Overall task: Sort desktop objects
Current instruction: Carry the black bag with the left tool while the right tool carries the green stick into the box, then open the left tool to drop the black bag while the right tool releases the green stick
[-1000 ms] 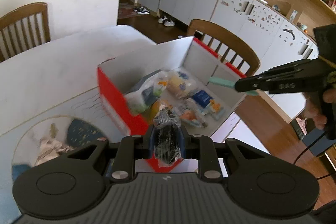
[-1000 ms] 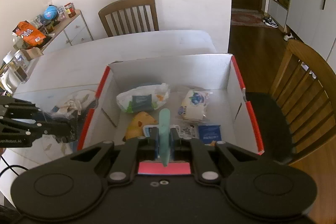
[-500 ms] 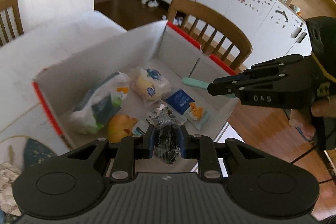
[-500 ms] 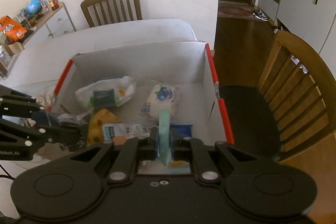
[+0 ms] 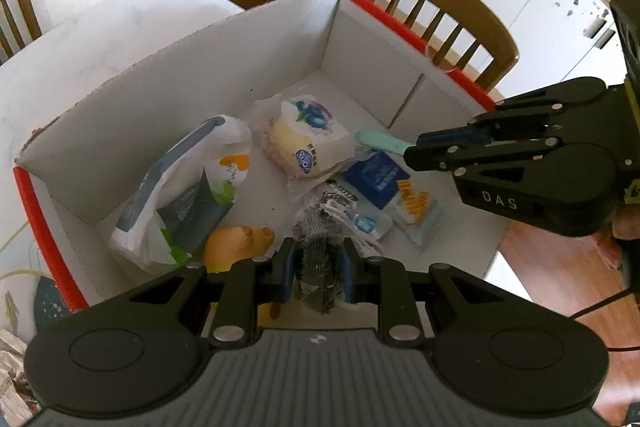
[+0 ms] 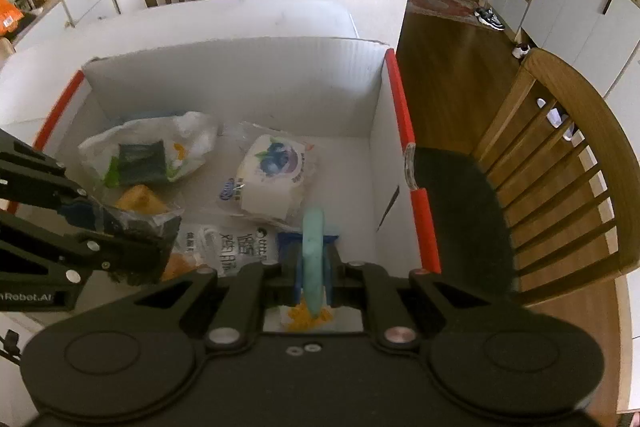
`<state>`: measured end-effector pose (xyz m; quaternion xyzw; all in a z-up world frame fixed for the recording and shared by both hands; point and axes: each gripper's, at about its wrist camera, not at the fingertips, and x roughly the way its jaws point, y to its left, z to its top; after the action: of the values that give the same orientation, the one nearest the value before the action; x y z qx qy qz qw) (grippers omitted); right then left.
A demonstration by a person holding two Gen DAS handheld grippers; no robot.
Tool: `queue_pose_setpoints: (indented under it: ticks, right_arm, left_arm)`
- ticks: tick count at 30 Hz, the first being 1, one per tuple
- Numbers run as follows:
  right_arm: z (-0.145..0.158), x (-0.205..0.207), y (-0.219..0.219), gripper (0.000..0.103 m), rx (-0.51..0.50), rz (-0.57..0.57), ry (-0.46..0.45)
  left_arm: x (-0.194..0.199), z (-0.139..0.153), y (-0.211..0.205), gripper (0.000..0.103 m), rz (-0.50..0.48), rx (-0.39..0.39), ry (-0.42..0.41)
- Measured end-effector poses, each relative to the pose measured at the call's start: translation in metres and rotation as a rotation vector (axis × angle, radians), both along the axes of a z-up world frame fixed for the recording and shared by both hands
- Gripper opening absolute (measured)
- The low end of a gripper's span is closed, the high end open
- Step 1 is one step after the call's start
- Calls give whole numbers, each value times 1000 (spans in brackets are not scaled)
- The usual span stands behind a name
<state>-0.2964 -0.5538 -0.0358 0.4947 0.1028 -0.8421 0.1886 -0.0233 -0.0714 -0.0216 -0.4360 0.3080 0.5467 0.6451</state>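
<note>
Both grippers hang over the white box (image 6: 240,75). The left gripper (image 5: 318,267) has its jaws clenched on a crinkly wrapped dark packet (image 5: 318,263), probably light and slippery. The right gripper (image 6: 314,275) grasps a stiff mint-green handle (image 6: 313,251) near its middle. Since a second ago, both have moved further over the box's inside, above the snack packs.
</note>
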Motion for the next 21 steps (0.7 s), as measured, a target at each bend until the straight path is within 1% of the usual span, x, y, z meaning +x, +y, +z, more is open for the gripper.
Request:
queue_pose_setpoints:
  ticks: [1, 6, 9, 14, 15, 16, 21]
  right_arm:
    - [-2, -2, -1, 10, 3, 2, -5]
    - [-14, -6, -7, 10, 25, 8, -29]
    - [-19, -8, -9, 10, 22, 7, -38]
    - [-20, -9, -10, 10, 18, 11, -43]
    - [-20, -9, -8, 12, 15, 12, -44]
    - [-20, -9, -7, 17, 14, 11, -42]
    - [-20, -7, -7, 20, 10, 9, -43]
  left_arm:
    - [0, -1, 2, 22, -18, -3, -2]
    - [0, -5, 11, 22, -35, -19, 8]
    - [-2, -9, 15, 22, -33, -35, -2]
    - [-6, -12, 18, 22, -63, -43, -20]
    - [-6, -12, 18, 22, -66, -41, -21]
    - [-6, -12, 18, 22, -72, -39, -24]
    - [-7, -12, 18, 23, -79, -36, -31]
